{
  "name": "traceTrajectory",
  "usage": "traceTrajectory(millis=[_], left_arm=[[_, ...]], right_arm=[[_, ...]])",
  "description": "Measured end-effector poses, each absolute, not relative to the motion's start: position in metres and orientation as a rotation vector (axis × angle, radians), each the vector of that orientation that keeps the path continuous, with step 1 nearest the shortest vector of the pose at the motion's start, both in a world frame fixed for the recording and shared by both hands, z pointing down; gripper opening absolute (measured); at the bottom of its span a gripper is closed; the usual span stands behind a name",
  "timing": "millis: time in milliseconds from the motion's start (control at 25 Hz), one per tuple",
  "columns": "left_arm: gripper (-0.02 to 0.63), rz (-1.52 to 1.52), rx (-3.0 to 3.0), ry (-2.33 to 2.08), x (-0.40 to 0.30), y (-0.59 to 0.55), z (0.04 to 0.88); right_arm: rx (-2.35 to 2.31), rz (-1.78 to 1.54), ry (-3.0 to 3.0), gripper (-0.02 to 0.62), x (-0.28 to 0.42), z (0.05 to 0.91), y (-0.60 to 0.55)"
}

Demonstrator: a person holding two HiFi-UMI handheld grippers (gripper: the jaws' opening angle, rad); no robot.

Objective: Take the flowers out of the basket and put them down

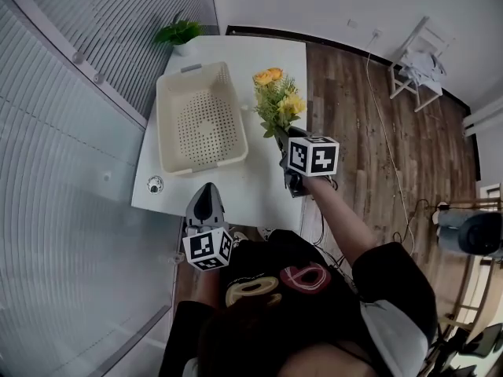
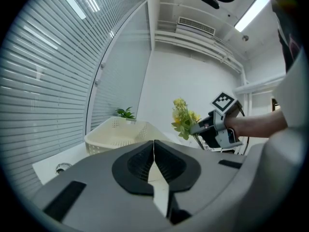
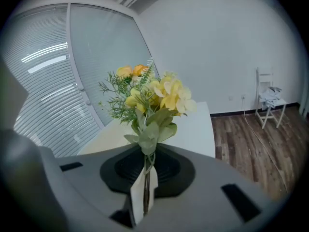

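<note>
A bunch of yellow and orange flowers [image 1: 277,100] with green leaves is held upright over the white table [image 1: 263,191], to the right of the basket. My right gripper [image 1: 283,138] is shut on the stems. In the right gripper view the stems run down between the closed jaws [image 3: 146,170], with the blooms [image 3: 152,98] above them. The cream perforated basket [image 1: 203,120] stands on the table with nothing in it. My left gripper [image 1: 206,203] hovers at the table's near edge. Its jaws [image 2: 154,148] meet with nothing between them. The left gripper view also shows the flowers [image 2: 183,117] and the basket [image 2: 118,132].
A small potted plant [image 1: 179,31] stands at the table's far corner. A small round object [image 1: 155,184] lies at the near left corner. Window blinds run along the left. On the right, a white chair [image 1: 420,61] and a cable sit on the wooden floor [image 1: 377,148].
</note>
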State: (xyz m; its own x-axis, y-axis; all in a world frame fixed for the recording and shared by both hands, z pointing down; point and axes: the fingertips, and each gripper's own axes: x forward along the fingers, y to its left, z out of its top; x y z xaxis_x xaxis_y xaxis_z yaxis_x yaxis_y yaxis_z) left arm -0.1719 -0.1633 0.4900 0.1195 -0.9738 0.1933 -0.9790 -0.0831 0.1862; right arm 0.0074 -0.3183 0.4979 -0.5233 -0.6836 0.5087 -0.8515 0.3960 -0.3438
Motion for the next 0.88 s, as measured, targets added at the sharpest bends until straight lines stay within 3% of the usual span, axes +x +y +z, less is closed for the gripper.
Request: traceTrajectory(millis=[880], left_arm=[[0.018, 0.068, 2.089, -1.918, -0.17, -0.178, 0.508]], right_arm=[[1.228, 1.148, -2.087, 0.052, 0.009, 0.628, -0.295]])
